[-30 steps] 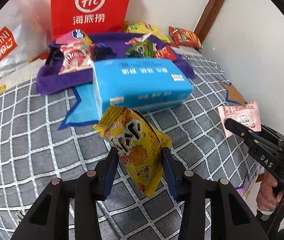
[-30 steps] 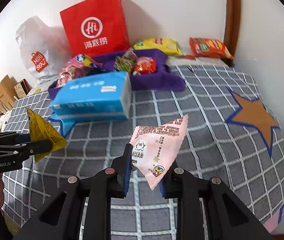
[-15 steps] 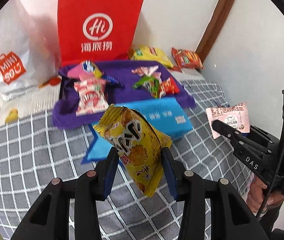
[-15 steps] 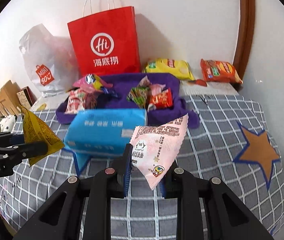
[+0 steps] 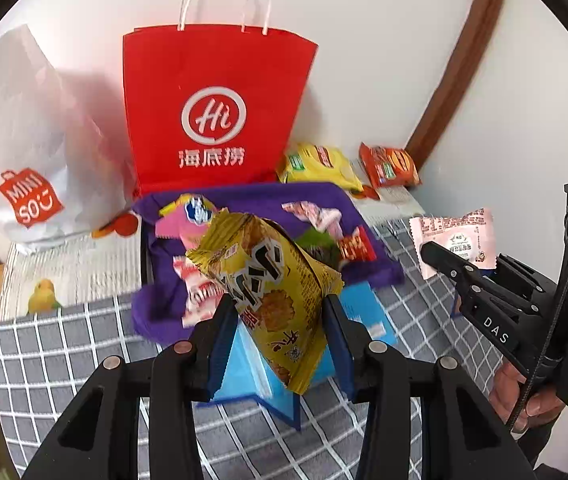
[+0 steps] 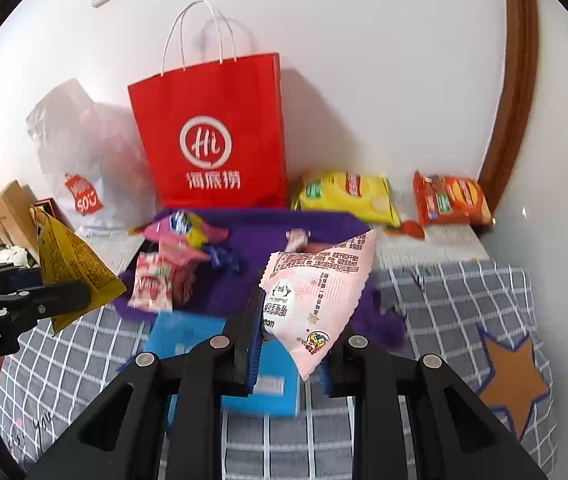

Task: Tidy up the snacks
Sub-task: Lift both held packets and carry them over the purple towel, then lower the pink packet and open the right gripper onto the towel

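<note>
Crinkled yellow foil packet point(image 5: 272, 300) pinched in left gripper point(image 5: 278, 340); glossy pink pillow-shaped packet point(image 6: 315, 300) pinched in right gripper point(image 6: 289, 354).

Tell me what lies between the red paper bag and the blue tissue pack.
The purple cloth with loose snack packets on it; the right wrist view shows this.

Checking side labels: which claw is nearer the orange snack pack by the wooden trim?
Right. The right claw, holding a pink packet, is on the orange pack's side; the left claw is farther across, toward the white bag.
</note>
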`<state>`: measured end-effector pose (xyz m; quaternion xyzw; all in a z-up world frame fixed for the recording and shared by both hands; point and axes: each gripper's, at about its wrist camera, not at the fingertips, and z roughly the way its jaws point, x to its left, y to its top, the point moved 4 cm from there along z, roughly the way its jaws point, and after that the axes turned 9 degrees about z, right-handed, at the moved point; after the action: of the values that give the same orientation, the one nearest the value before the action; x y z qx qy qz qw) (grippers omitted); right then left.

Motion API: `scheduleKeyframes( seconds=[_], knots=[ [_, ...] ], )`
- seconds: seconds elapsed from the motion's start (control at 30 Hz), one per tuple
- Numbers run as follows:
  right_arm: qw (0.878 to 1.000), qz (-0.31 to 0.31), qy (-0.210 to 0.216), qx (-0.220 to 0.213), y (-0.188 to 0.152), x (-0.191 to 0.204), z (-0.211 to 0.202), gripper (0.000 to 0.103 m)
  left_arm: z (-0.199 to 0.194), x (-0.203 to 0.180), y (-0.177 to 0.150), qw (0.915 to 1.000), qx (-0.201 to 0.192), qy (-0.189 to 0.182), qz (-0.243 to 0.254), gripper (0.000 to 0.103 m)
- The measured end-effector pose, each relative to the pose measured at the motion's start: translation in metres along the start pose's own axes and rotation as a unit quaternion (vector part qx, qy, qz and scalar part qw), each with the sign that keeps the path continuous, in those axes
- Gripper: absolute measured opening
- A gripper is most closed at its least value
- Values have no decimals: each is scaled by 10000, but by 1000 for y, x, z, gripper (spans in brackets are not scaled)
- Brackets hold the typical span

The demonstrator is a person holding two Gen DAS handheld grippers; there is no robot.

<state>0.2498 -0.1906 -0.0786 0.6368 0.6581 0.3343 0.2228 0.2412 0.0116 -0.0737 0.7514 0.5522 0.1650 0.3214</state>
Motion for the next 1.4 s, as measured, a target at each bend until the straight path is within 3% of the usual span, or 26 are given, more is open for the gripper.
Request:
scheduleKeyframes(
  seconds=[0.27, 0.6, 0.93, 1.4],
  knots=[
    [9999, 106, 33, -61, 43, 6, 26, 23, 26, 15, 31, 9996, -4, -243, -110, 41],
    [9995, 261, 118, 136, 76, 8, 80, 23, 67, 46, 63, 9998, -82, -29, -195, 41],
    [9982, -19, -10, 596, 64, -4, 131, 23, 112, 60, 58, 9989, 368, 100, -260, 41],
    [9980, 79, -22, 619, 65, -15, 132, 23, 118, 64, 55, 9987, 403, -3, -321, 41]
  ],
)
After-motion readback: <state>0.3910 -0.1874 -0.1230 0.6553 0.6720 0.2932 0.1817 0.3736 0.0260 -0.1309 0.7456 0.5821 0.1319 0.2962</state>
